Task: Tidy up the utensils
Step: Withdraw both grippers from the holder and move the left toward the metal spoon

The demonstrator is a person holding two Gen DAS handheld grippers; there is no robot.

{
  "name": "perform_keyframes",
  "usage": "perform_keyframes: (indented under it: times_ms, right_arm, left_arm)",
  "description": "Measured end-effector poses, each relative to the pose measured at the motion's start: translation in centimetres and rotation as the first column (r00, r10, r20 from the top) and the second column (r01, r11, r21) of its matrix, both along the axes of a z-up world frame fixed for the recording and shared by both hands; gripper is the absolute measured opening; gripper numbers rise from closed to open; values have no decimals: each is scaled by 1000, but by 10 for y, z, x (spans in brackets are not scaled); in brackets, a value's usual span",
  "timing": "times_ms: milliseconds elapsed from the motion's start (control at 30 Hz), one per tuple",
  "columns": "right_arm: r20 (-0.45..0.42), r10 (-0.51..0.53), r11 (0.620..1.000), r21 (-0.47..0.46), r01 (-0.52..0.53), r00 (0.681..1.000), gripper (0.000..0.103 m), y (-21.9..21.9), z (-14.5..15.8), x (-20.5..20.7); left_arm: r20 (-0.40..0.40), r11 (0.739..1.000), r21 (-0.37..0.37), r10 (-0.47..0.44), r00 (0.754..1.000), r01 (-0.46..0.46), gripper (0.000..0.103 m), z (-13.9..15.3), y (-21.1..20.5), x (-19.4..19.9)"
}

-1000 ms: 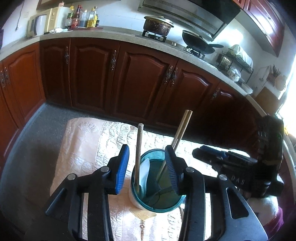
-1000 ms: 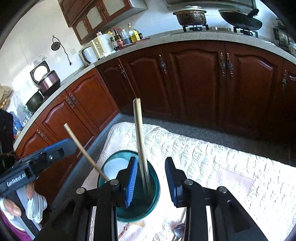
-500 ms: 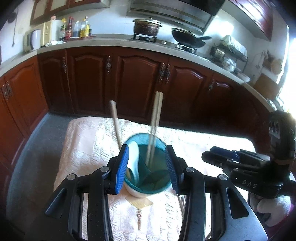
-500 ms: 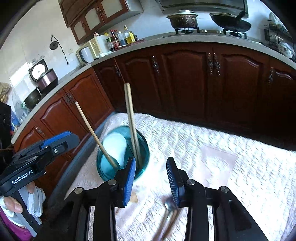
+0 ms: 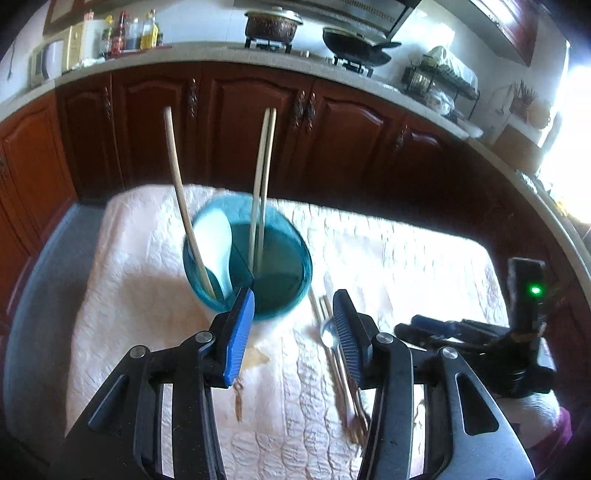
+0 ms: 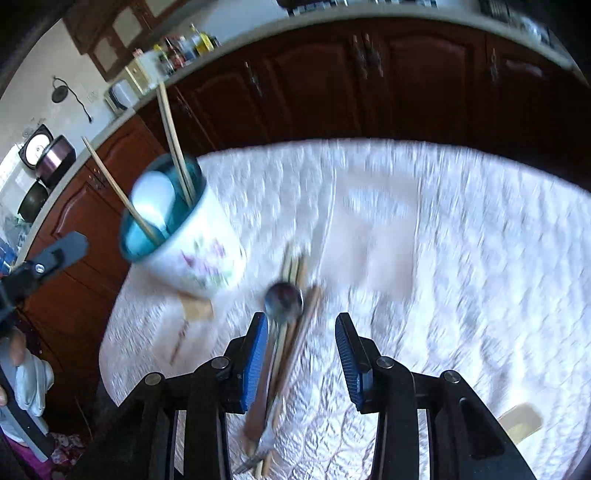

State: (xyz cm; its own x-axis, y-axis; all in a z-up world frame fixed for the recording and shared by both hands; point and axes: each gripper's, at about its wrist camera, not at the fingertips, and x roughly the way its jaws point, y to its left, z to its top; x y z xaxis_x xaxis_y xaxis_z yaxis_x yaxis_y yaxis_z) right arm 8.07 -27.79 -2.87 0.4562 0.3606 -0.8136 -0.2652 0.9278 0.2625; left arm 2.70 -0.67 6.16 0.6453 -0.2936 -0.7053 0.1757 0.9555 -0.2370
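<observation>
A white floral cup with a teal inside (image 5: 247, 258) (image 6: 184, 236) stands on the quilted cloth (image 5: 388, 251). It holds a pair of chopsticks (image 5: 262, 177), a single stick (image 5: 181, 206) and a white spoon (image 5: 216, 243). My left gripper (image 5: 293, 325) hangs just short of the cup, its jaws opening with nothing between them. A metal spoon (image 6: 283, 301) (image 5: 328, 338) and several loose chopsticks (image 6: 291, 343) lie on the cloth beside the cup. My right gripper (image 6: 299, 343) hovers over them, jaws opening, the pile under its left pad side and not pinched.
Dark red cabinets (image 5: 240, 122) and a counter with a pot (image 5: 273, 24) and a wok (image 5: 354, 40) run behind the table. The table's left edge drops off by the cup (image 6: 107, 332). A tan patch (image 6: 521, 424) lies near the right front. A person's hand (image 6: 14, 350) holds the left tool.
The left gripper has drawn back from around the cup and widened. The right gripper left the chopstick pair standing in the cup and swung down over the loose spoon and sticks.
</observation>
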Motion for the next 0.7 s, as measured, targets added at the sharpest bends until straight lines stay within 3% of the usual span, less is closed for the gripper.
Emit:
perform_keyframes:
  times_ms: [233, 367, 700]
  right_arm:
    - [-108, 16, 999, 34, -12, 994, 34, 2, -43, -9]
    - [-110, 49, 999, 25, -46, 993, 34, 12, -49, -16]
    - [-133, 10, 998, 57, -2, 991, 15, 23, -71, 13]
  left_arm:
    - [-85, 1000, 29, -10, 996, 12, 44, -39, -4, -7]
    - [-127, 999, 31, -5, 992, 8, 44, -55, -4, -7]
    - [-147, 999, 33, -34, 989, 39, 44, -64, -19, -7]
